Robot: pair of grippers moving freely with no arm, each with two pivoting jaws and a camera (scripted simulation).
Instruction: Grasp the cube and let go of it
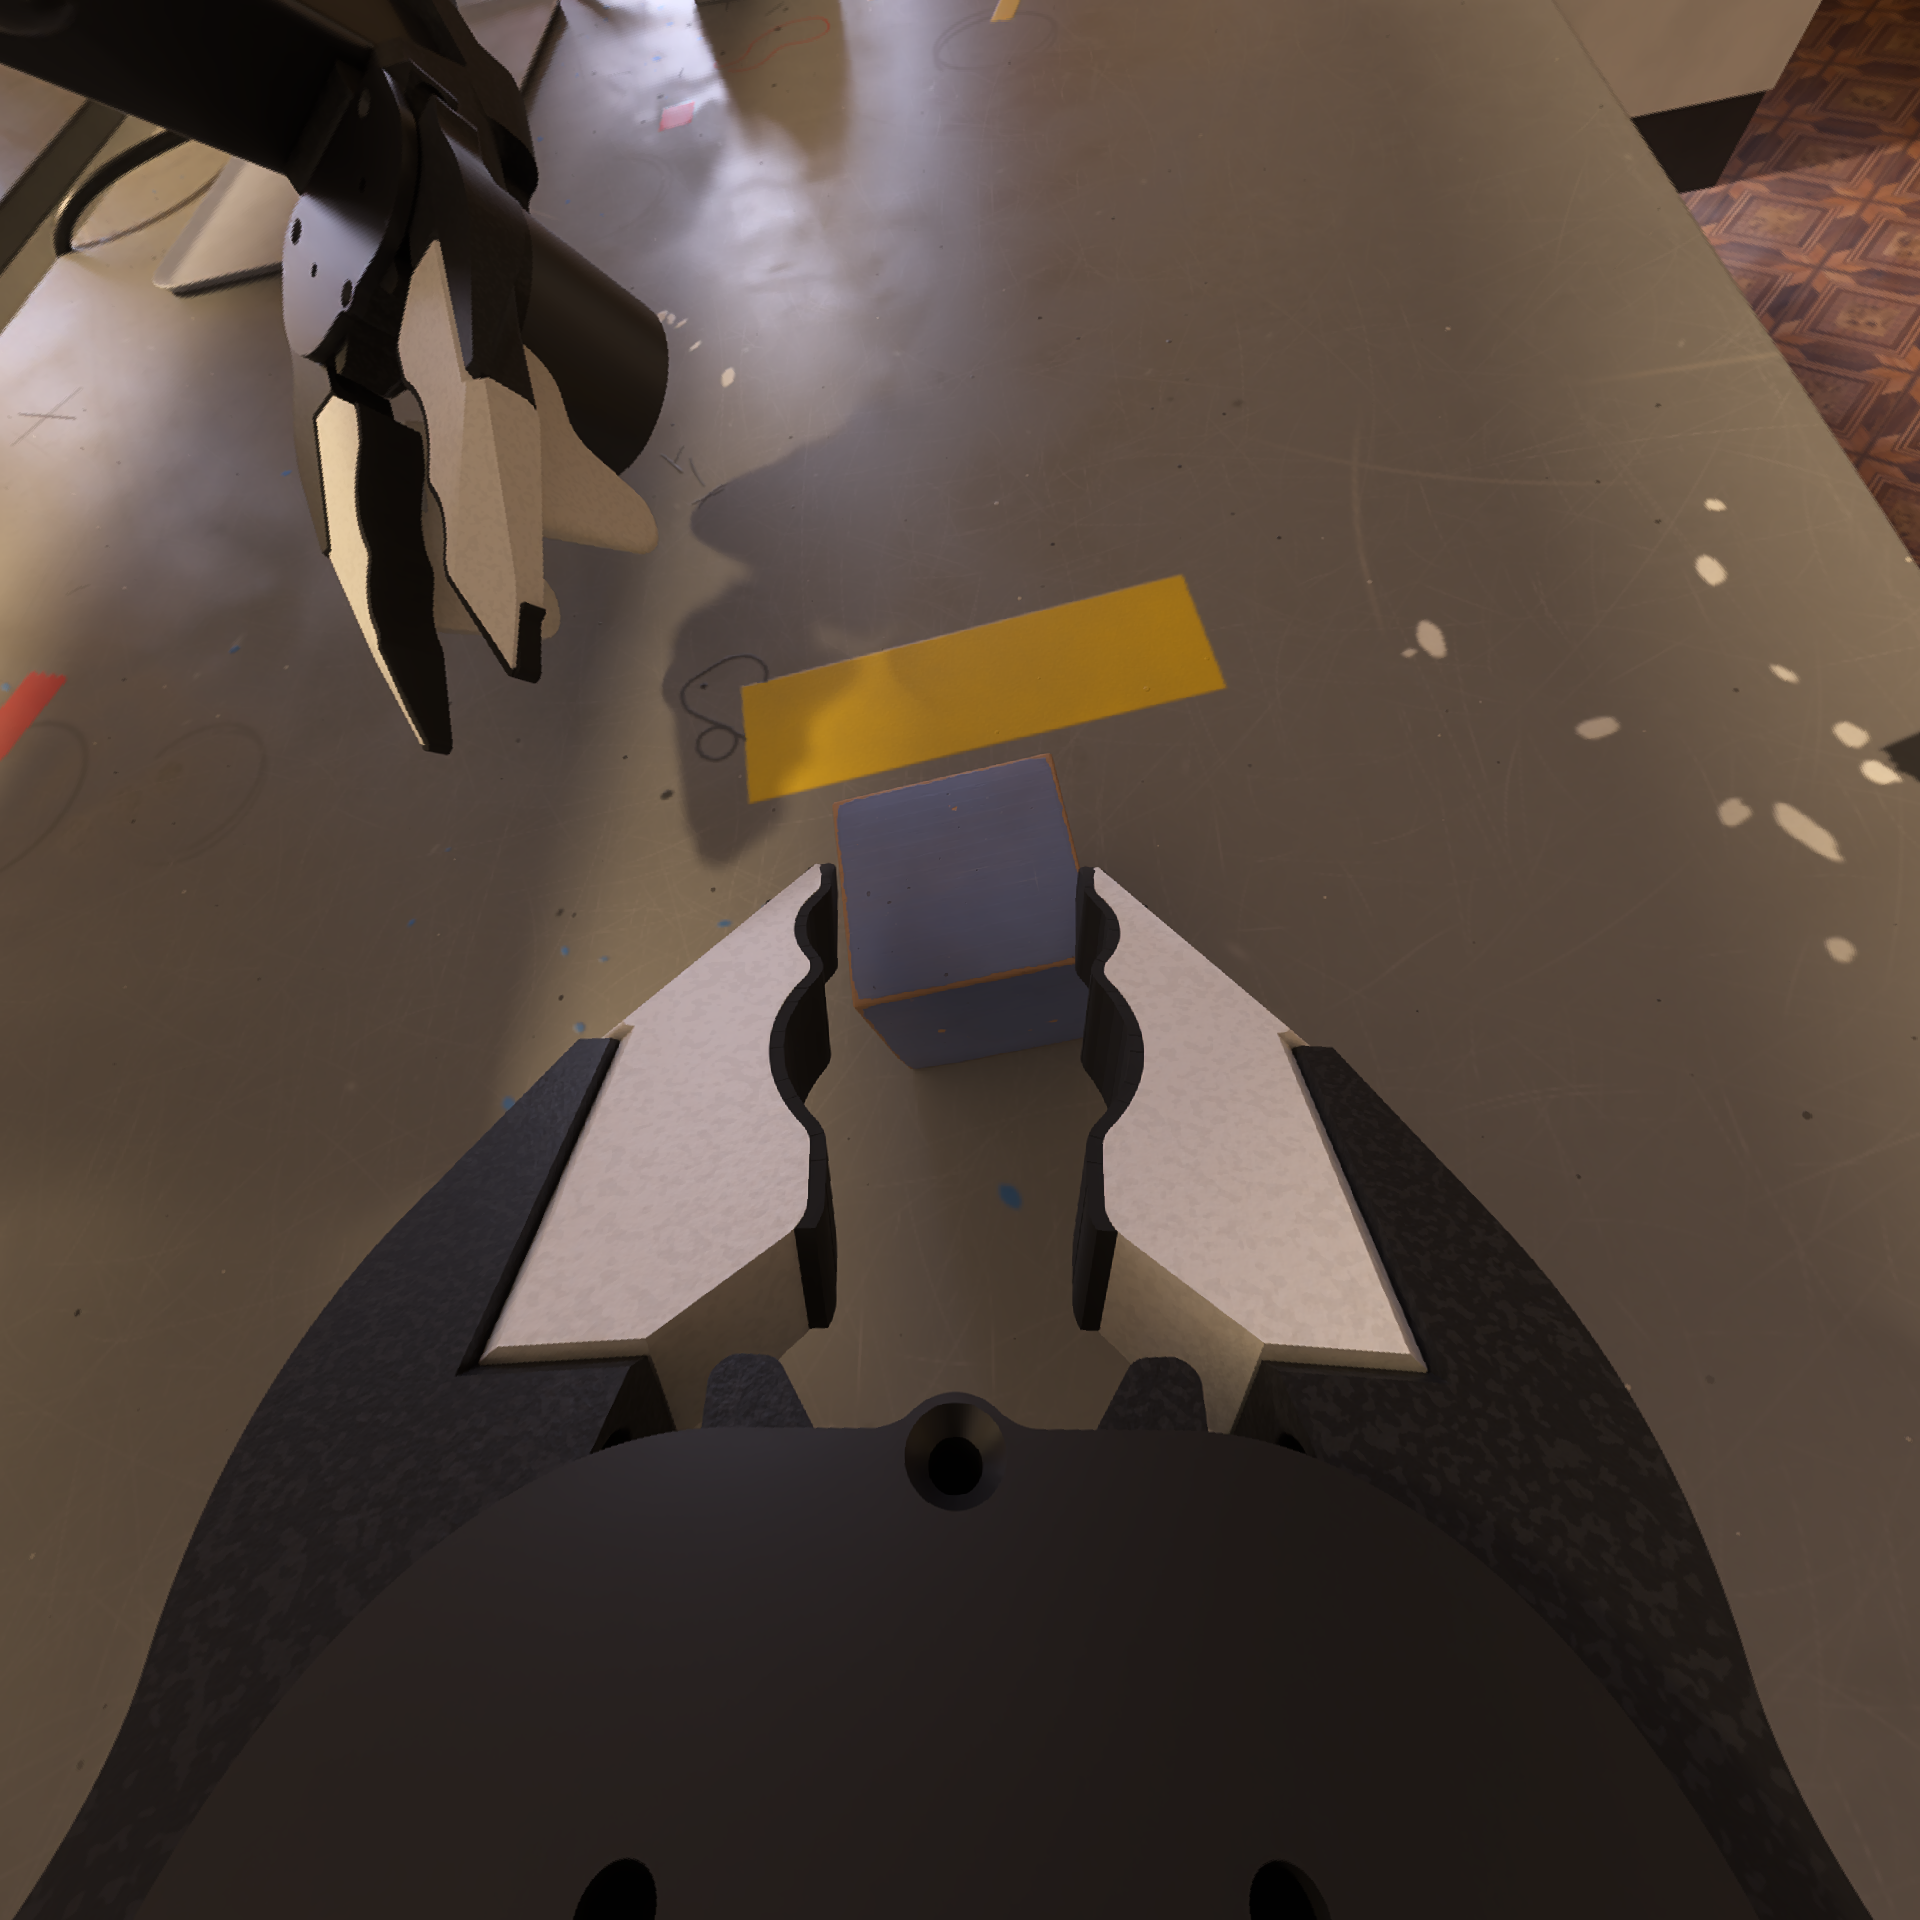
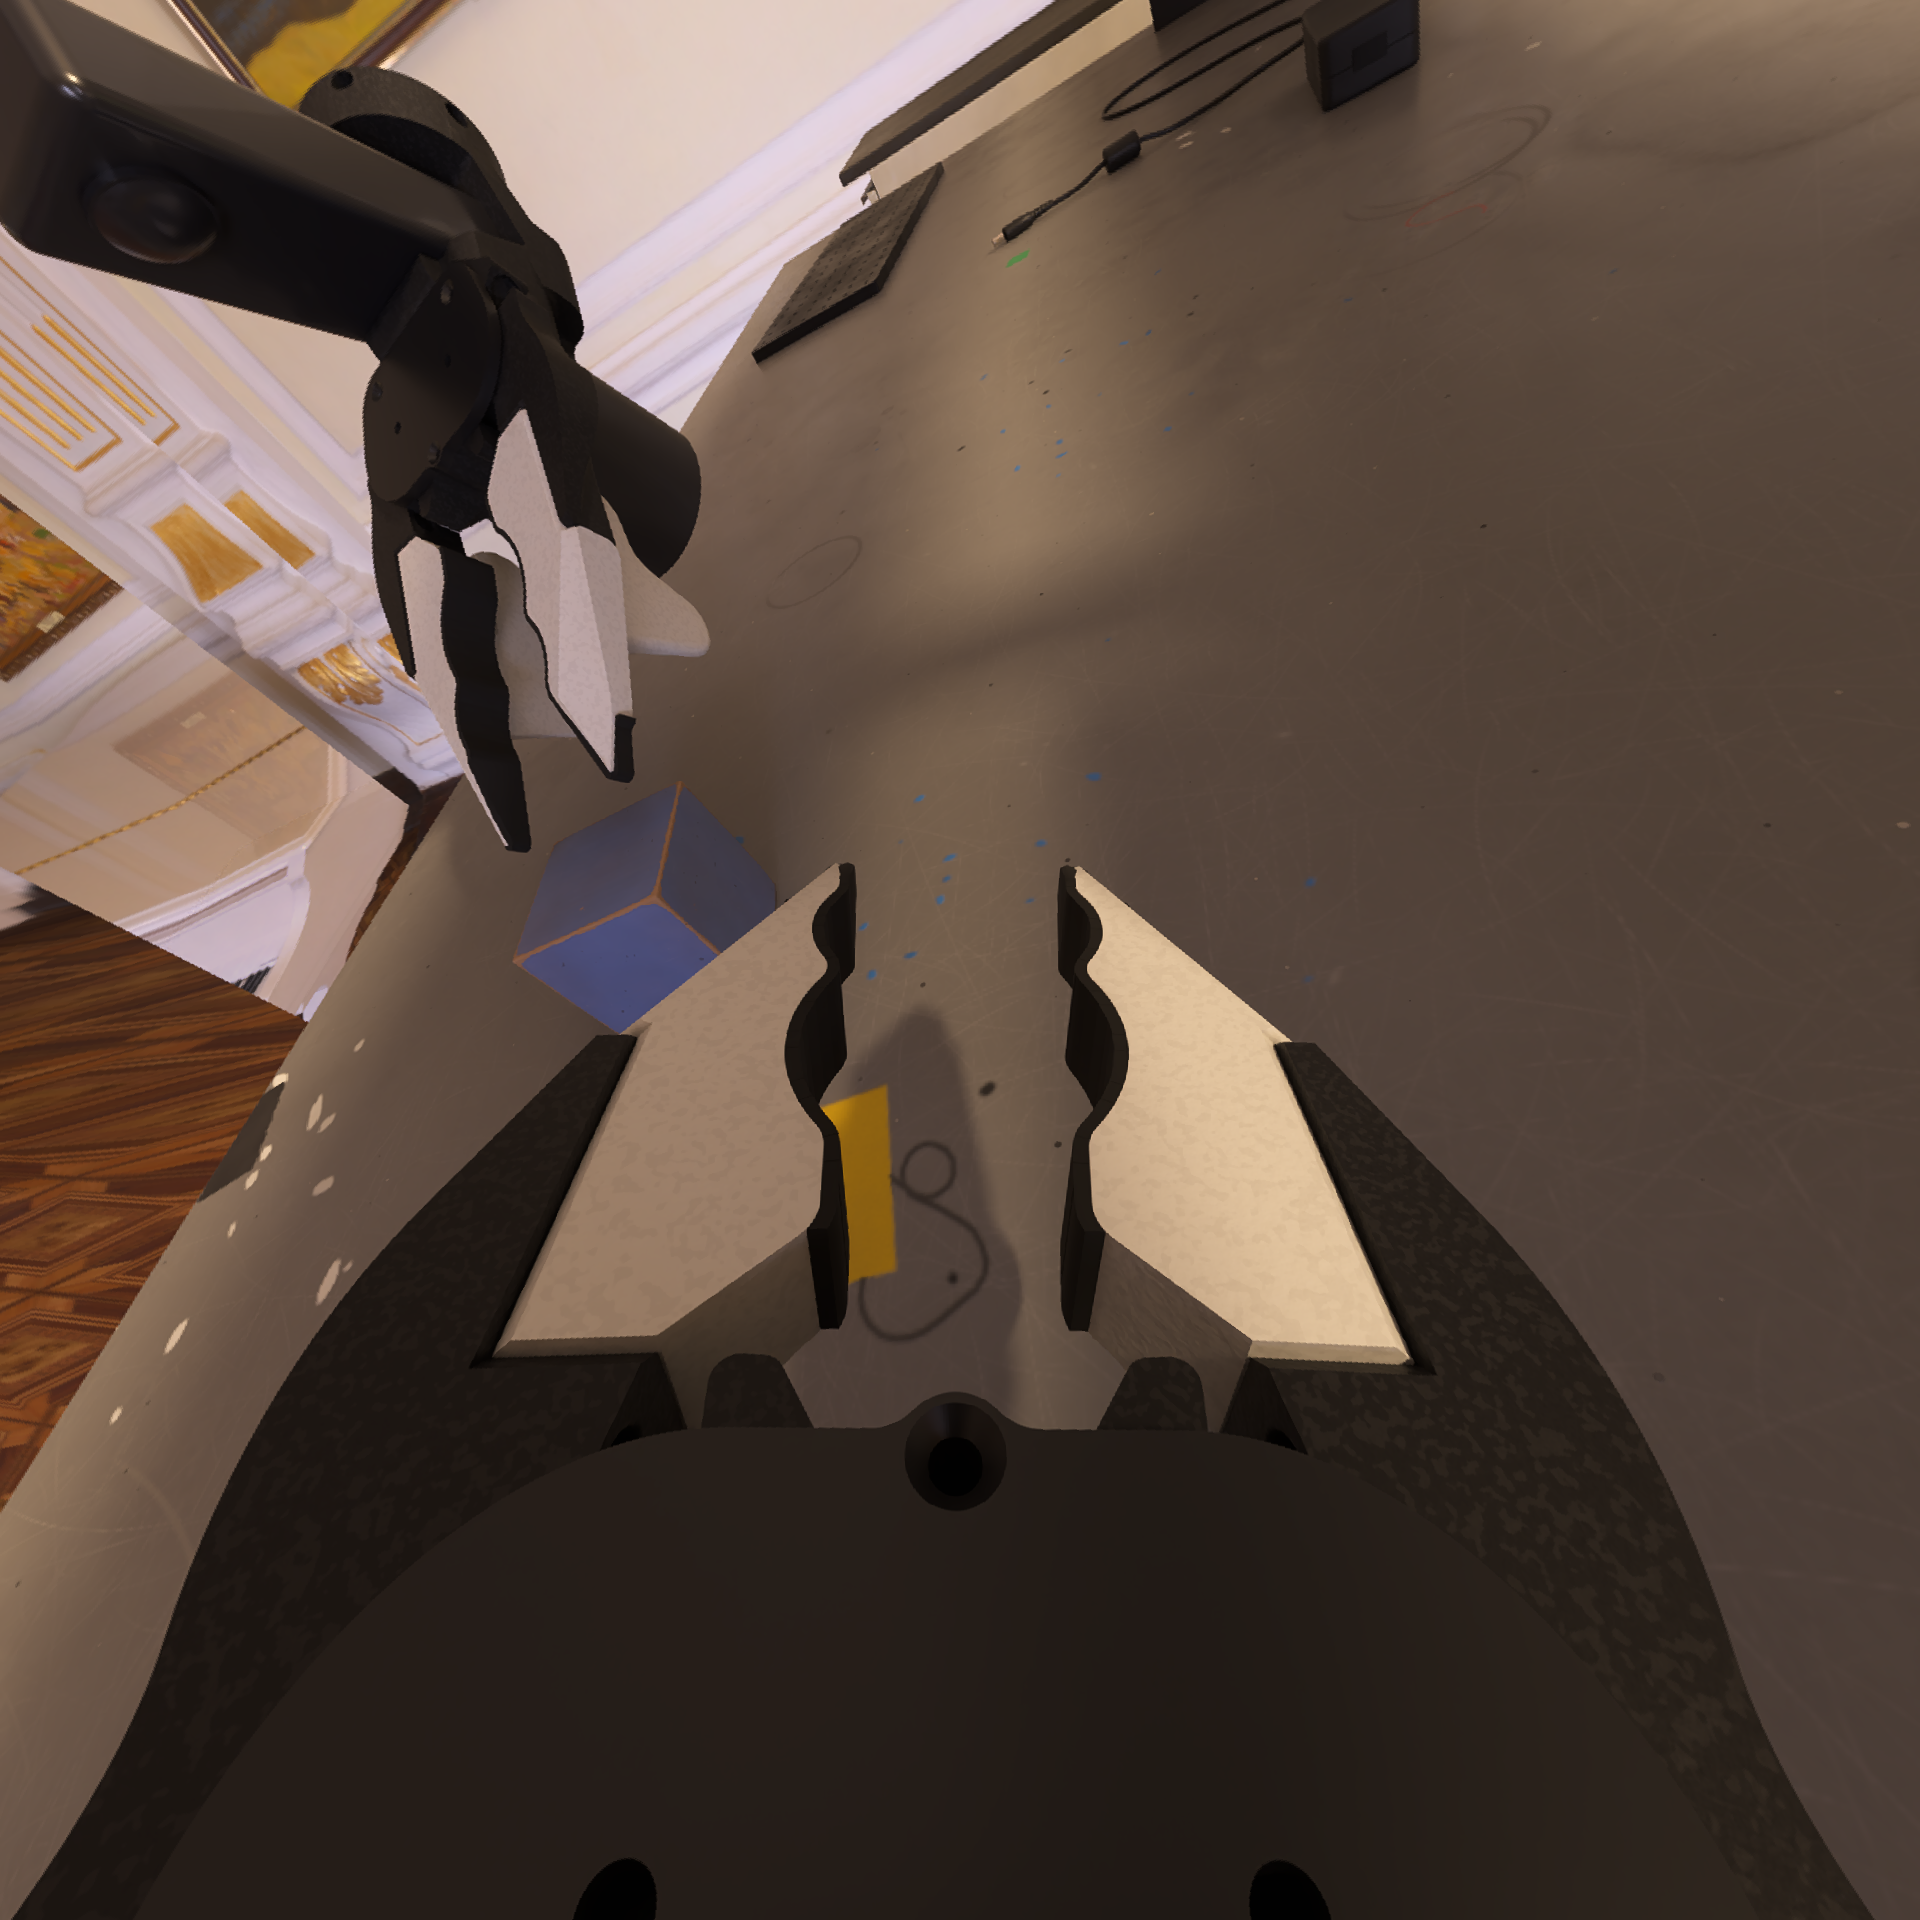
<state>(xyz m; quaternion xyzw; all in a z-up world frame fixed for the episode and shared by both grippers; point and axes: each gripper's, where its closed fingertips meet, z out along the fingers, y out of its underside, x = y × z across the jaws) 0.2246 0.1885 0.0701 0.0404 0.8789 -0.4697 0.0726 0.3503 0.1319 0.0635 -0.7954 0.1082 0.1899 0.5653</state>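
A blue cube (image 1: pixel 956 914) with orange edges rests on the grey table (image 1: pixel 1351 935), just in front of a yellow tape strip (image 1: pixel 982 686). My left gripper (image 1: pixel 958 873) is open, and its fingertips straddle the cube from above. In the right wrist view the left gripper (image 2: pixel 571 810) has its tips just over the cube (image 2: pixel 644 935), with no clear contact. My right gripper (image 2: pixel 956 878) is open and empty, hovering over the table beside the cube. It also shows in the left wrist view (image 1: pixel 483 707), up and to the left.
The table's edge runs close to the cube, with wooden floor (image 2: pixel 104 1143) beyond. A black perforated plate (image 2: pixel 847 265), a cable with an adapter (image 2: pixel 1122 156) and a black box (image 2: pixel 1361 47) lie at the far end. The tape (image 2: pixel 862 1184) shows under my right gripper.
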